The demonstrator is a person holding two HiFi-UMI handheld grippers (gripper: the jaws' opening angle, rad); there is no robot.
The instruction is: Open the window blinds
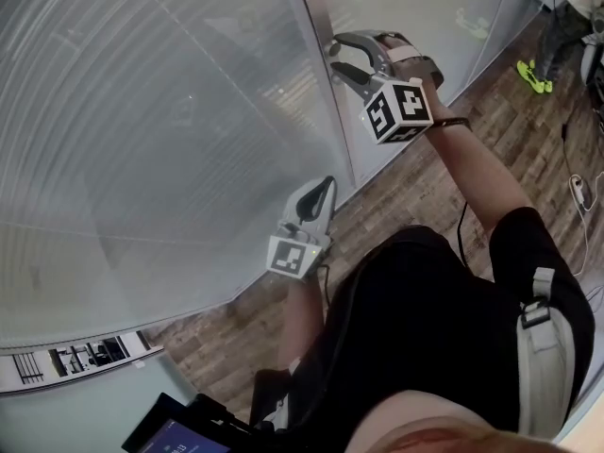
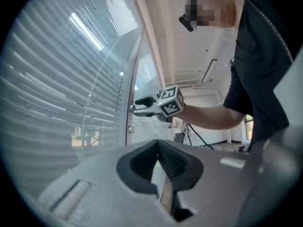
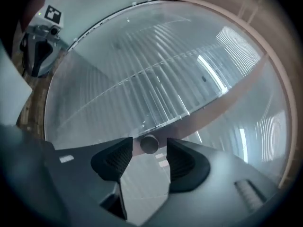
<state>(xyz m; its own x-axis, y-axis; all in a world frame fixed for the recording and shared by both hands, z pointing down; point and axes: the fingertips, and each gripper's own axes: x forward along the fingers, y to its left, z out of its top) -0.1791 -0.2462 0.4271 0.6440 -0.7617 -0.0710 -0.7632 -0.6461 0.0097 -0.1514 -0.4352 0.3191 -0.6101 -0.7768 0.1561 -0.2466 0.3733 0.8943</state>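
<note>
Two glass panes with blinds behind them, slats horizontal, joined by an upright metal post. One small round knob on that post sits between the spread jaws of the right claw, pads clear of it. Left claw lower, near the pane, clenched on nothing. Wood-plank floor along the foot of the glass.

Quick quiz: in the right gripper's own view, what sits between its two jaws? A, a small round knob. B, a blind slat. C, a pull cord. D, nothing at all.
A: the right gripper has its jaws apart, and a small round knob stands between the pads, with a gap showing on each side of it.
</note>
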